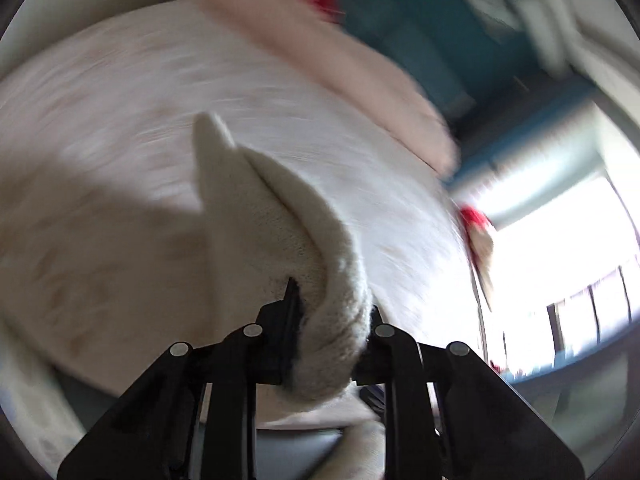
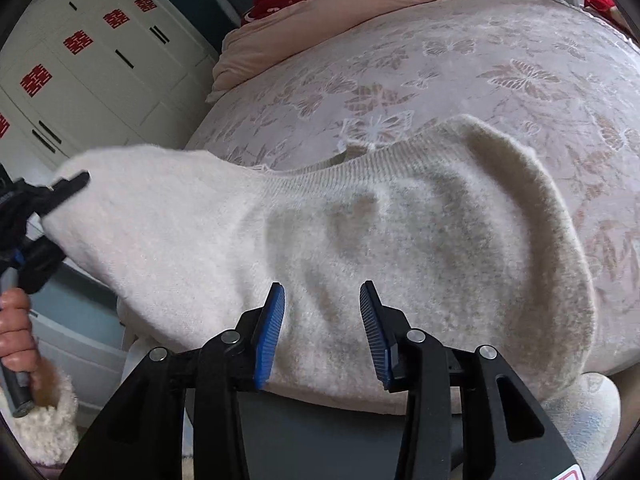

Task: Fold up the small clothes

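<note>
Sweater (image 2: 320,240) corner pinched in left gripper (image 1: 330,320), spread before gaping right gripper (image 2: 322,320)

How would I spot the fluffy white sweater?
Find the big bed with its butterfly-patterned cover. The sweater lies across its near edge, one end pinched by the left gripper. It is plain, fuzzy cream with a ribbed collar, unlike the peach quilt behind.

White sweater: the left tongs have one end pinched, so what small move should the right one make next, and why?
Probably ease the right tongs forward and close on the near edge of the white sweater. They stand open with nothing between them, while the left tongs hold the far end lifted off the bed.
</note>
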Demonstrator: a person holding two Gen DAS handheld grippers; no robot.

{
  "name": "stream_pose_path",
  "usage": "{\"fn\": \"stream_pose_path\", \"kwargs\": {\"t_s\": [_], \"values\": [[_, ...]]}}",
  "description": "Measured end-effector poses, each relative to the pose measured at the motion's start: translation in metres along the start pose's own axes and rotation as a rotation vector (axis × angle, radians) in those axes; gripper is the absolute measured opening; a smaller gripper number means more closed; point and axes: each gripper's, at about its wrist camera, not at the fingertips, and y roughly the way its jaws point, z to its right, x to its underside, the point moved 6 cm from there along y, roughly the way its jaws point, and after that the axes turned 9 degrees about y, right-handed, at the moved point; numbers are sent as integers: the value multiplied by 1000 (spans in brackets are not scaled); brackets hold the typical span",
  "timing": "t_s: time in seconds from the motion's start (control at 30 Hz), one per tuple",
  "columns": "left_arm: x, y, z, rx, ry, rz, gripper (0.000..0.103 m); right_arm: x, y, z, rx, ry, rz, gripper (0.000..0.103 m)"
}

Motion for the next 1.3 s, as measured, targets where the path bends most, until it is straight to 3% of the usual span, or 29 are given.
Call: {"fn": "stream_pose_path", "kwargs": {"t_s": [0.07,0.1,0.2,0.27,0.33,0.43,0.5,0.57,0.63,0.7,0.8,0.83,0.87,0.93,1.0,1.13,1.17,1.23,1.3], "values": [[11,31,61,49,121,-52,20,-6,-14,15,14,26,35,43],[18,45,77,52,161,-78,26,-9,-22,27,26,45,52,44],[61,98,113,12,282,-176,54,-13,-41,59,93,76,86,45],[90,115,118,-14,301,-211,61,-13,-51,75,128,84,95,45],[114,110,113,-11,309,-225,80,-13,-60,86,142,86,97,47],[142,87,91,-73,370,-217,87,-21,-61,86,104,84,76,52],[152,76,65,-167,456,-218,88,-33,-52,72,31,89,58,55],[160,73,39,-253,513,-228,88,-47,-34,55,-18,69,17,69],[166,77,17,-333,565,-223,88,-61,-12,45,-40,61,-14,71],[167,85,4,-365,599,-229,88,-72,20,49,2,86,-75,72],[160,100,3,-350,627,-211,87,-73,61,53,39,127,-162,72],[158,104,4,-342,637,-209,77,-70,70,51,50,126,-189,72],[158,109,2,-341,649,-223,72,-68,77,43,45,104,-204,56],[154,113,-3,-349,636,-234,48,-66,77,24,9,76,-216,14],[147,108,-11,-325,580,-237,30,-79,48,1,-34,27,-121,12],[130,92,-12,-239,483,-225,25,-96,-35,-9,-115,10,55,10],[128,92,-7,-223,495,-216,25,-95,-41,-1,-100,14,63,10],[132,98,6,-190,532,-227,30,-86,-30,42,25,52,48,11],[139,108,14,-166,543,-241,36,-68,8,99,124,150,-46,12]]}}
